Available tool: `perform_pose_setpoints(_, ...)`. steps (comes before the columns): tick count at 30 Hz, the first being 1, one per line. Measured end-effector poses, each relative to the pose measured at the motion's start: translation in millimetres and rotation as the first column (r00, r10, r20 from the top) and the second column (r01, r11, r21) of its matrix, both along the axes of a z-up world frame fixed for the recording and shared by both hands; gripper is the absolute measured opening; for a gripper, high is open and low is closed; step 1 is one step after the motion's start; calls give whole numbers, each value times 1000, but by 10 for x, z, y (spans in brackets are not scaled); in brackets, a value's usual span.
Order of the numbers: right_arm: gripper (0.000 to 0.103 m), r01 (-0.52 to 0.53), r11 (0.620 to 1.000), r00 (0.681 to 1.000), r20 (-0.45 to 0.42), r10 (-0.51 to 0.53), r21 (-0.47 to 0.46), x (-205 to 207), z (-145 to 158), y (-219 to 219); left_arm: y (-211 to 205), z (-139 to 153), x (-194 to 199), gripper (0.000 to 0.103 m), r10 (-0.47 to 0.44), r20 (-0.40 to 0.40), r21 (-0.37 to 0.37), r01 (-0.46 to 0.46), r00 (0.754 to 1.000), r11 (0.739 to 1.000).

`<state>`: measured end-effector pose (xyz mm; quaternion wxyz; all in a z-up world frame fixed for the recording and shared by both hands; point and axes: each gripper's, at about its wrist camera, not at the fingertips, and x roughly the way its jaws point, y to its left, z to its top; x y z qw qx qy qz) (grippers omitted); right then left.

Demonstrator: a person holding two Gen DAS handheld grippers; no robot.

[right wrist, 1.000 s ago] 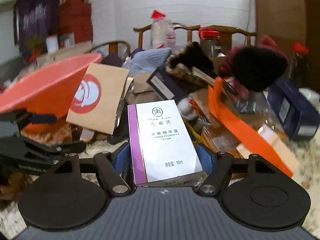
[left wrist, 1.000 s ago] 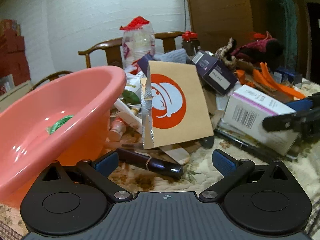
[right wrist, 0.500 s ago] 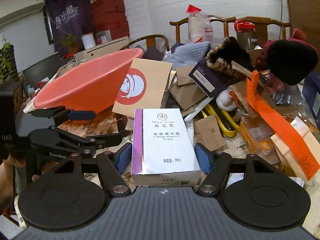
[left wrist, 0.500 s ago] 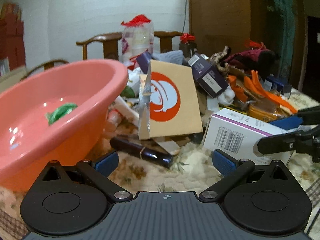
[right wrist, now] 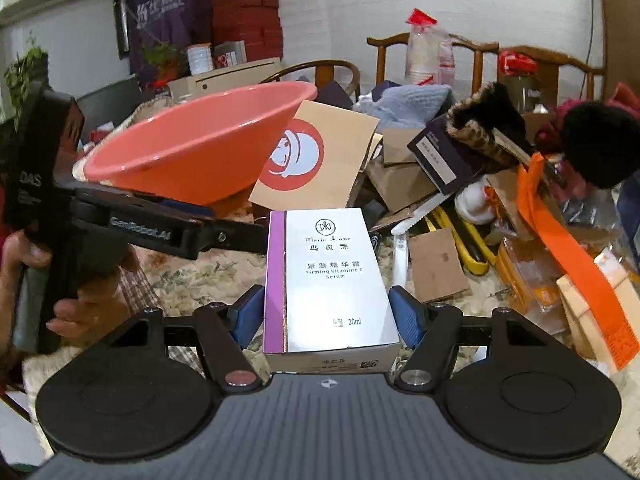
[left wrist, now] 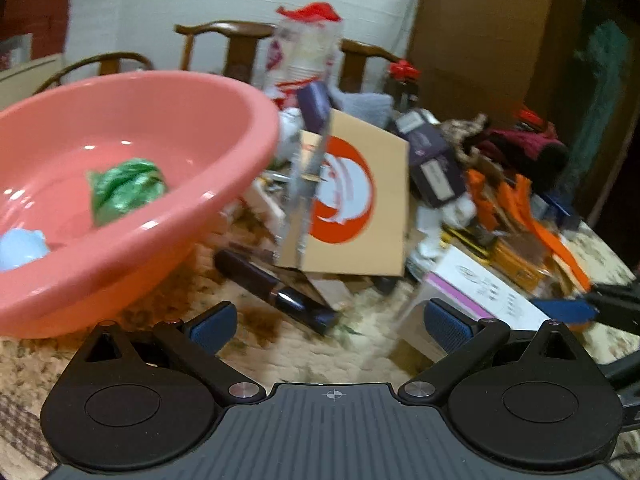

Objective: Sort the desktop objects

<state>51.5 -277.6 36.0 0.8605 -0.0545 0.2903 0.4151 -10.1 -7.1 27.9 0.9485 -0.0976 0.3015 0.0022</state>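
The pink bowl [left wrist: 132, 184] sits on the left, and it looks bigger and closer to the left tongs [left wrist: 332, 320] than it did a second ago — now a green wrapper [left wrist: 126, 190] and a pale blue thing [left wrist: 22, 248] show inside it. The left tongs are wide open and hold nothing; a dark pen [left wrist: 276, 292] lies on the tabletop [left wrist: 280, 344] just ahead of them. In the middle leans a brown card [left wrist: 360, 200] with an orange circle and a white face on it. On the right, the right tongs [right wrist: 326, 312] hold the white box [right wrist: 330, 280], pads pressed on both of its sides. The box has come up off the tabletop and over toward the bowl since a second ago, so I think it is going into the bowl next, and lots of other stuff in the pile is not yet sorted. The box says "Firming Vitamine C Serum" and "30ml", with some Chinese words and a round logo on top. In the right view the side of the left tool reads "GenRobot.AI" — I think, as it is a bit fuzzy.
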Motion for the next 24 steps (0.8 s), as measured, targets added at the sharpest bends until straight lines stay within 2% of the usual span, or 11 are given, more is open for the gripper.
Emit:
perform_pose_setpoints(5,71,-17,999,998,-67,20,46,53,21,-47,88,-8,6,103,53,-7,6,-53,999,999)
perform_pose_setpoints(11,71,-22,1000,999,-34,22,8,-8,6,7,141,-10,30,103,84,-15,-8,-84,996,996)
perform_pose_setpoints(16,71,-11,1000,999,-31,11,13,-4,2,15,-36,8,90,103,81,6,96,-81,997,992)
perform_pose_setpoints(19,71,-3,1000,1000,-28,3,9,2,-3,8,-96,-20,168,103,91,-7,115,-89,996,989)
perform_pose_setpoints(21,71,1,1000,1000,-23,-1,3,4,-7,9,-88,-32,227,103,101,-20,96,-99,995,991)
perform_pose_setpoints(24,71,4,1000,1000,-11,-5,-8,-1,-10,14,12,-47,316,103,108,-62,-10,-109,992,994)
